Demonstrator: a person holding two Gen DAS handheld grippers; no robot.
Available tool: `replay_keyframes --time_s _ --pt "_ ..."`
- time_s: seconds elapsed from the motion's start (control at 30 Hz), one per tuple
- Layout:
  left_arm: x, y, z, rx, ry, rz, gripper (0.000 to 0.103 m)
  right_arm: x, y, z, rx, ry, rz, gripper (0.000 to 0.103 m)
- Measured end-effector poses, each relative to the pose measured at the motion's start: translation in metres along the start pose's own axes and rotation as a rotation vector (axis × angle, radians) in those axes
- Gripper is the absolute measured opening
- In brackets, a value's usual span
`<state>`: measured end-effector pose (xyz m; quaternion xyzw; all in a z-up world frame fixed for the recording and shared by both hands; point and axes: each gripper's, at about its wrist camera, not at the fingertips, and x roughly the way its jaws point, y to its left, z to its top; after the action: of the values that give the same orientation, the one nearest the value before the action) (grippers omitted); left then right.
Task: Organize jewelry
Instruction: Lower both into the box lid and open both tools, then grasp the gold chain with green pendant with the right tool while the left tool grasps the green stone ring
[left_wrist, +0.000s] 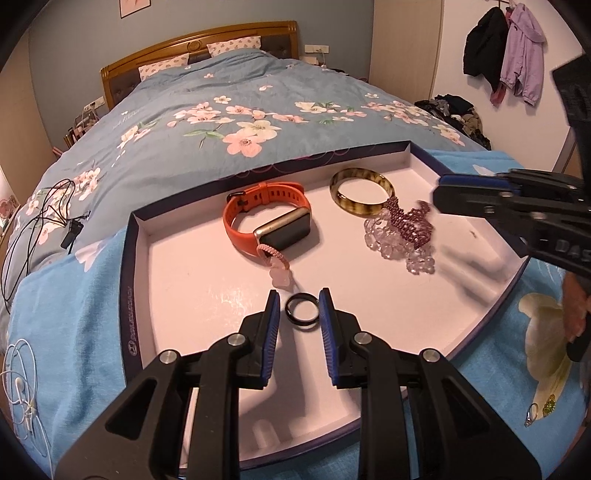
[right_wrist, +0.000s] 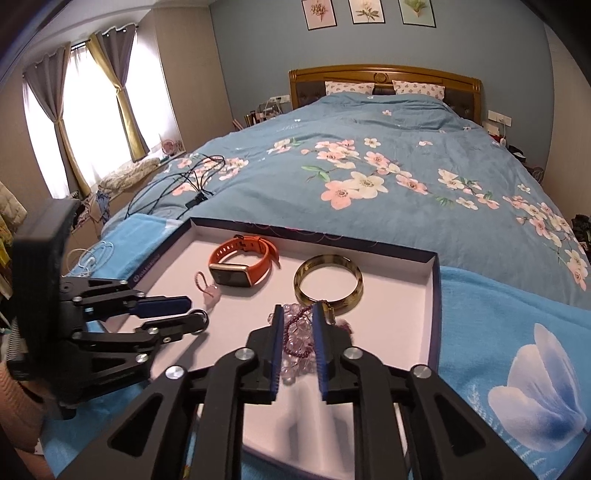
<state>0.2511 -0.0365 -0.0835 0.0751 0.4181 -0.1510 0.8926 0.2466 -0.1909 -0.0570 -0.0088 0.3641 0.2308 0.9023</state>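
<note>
Left gripper (left_wrist: 295, 304) stands parted around a glossy black ring (left_wrist: 301, 311) on the white tray (left_wrist: 192, 280). Right gripper (right_wrist: 297, 321), at three o'clock, straddles faceted clear beads (right_wrist: 295, 347), seemingly without pinching; blur obscures them.

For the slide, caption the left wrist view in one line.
Left gripper brackets a black ring in the white tray, beside an orange watch, amber bangle and beaded bracelets.

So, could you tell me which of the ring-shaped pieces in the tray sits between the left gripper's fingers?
The small black ring, between the left gripper pads. The tortoiseshell bangle and orange watch lie farther back.
</note>
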Motion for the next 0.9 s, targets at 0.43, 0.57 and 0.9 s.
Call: replay_keyframes --time_s 0.43,0.57,0.9 --pt "-0.035 0.005 -0.002 -0.008 -0.088 0.032 0.040 -0.053 0.016 -0.028 -0.039 -0.033 0.090 0.030" --pt "-0.063 0.002 -0.013 0.020 -0.136 0.026 0.046 -0.063 0.018 -0.043 -0.031 -0.020 0.110 0.034" --pt "-0.097 -0.011 -0.064 0.064 -0.135 -0.036 0.048 -0.072 0.018 -0.090 0.018 0.049 0.136 0.034"
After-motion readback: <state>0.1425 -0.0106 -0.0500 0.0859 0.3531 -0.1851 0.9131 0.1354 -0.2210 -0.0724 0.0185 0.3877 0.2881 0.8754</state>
